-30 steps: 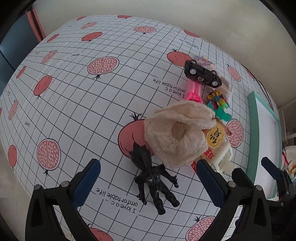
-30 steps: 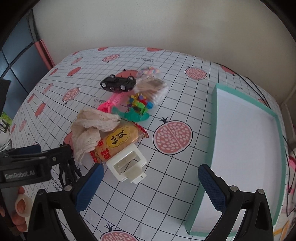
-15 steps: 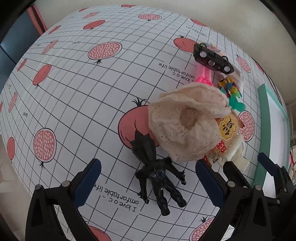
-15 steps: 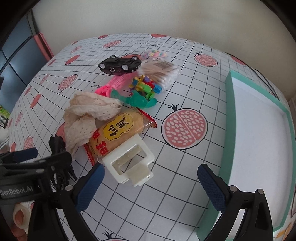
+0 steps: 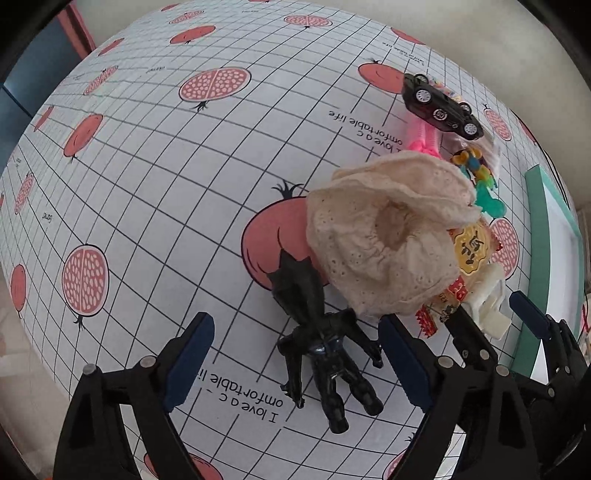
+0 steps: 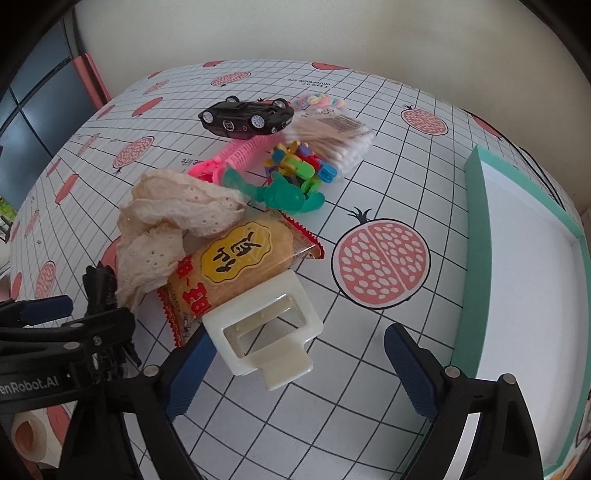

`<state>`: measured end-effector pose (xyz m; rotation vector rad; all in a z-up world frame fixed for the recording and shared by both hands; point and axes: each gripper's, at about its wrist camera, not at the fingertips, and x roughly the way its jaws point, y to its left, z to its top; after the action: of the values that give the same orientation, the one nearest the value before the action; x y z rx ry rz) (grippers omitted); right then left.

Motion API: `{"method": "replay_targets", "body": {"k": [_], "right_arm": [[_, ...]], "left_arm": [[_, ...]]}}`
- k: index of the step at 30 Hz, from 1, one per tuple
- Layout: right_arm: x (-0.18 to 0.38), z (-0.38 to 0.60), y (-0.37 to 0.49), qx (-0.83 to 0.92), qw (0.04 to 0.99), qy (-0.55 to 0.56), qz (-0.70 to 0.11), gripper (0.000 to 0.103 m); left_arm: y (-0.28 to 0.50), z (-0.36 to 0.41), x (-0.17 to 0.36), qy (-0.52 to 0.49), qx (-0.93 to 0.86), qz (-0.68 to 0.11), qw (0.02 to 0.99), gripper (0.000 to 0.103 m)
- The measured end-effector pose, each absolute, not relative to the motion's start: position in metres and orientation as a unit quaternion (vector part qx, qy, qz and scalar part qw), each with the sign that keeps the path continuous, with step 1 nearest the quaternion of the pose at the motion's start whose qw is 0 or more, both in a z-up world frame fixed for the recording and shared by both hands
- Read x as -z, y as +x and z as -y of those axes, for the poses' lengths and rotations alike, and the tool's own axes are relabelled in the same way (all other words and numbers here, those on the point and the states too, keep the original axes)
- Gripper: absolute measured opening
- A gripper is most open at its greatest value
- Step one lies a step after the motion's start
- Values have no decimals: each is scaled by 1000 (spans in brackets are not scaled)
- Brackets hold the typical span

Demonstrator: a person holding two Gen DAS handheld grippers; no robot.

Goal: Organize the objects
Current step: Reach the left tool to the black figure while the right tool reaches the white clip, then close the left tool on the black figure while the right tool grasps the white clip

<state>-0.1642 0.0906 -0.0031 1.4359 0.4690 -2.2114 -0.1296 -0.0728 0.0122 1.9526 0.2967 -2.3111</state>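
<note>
The table was covered with a white cloth [image 5: 155, 177] that carried a black grid, pink pomegranate prints and small printed text. A plain cream wall [image 6: 332, 33] stood behind it, and dark blue panels with a pink frame [image 6: 40, 107] were at the left. The left gripper [image 5: 295, 362] was wide open, with the black figure [image 5: 321, 343] lying between its fingers. The right gripper [image 6: 295, 373] was also wide open, around the white plastic piece [image 6: 266, 332]. A teal-rimmed white tray [image 6: 476, 236] lay at the right, apart from the pile.
</note>
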Motion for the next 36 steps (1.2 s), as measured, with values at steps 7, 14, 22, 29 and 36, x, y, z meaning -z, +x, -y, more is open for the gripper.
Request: {"method": "replay_targets", "body": {"k": [7,14,22,29,36], "right_arm": [[2,-94,-170,809,227,520,-156,87],[0,-99,-175,815,220,518,-138,82],[-2,-100,-174,818,210,514,-151,67],[-4,-105,-174,818,206,517,-144,56],[-5,-106,-173,816,206,520,-142,56]], "left_arm": [[-134,81,-7,650,751,-103,54,90],[-139,82,-5,654,749,-95,53,81],[-147,81,-7,651,753,-78,55,65],[-155,84,-9,645,759,-69,59,49],[-166,90,-10,642,761,-78,58,46]]}}
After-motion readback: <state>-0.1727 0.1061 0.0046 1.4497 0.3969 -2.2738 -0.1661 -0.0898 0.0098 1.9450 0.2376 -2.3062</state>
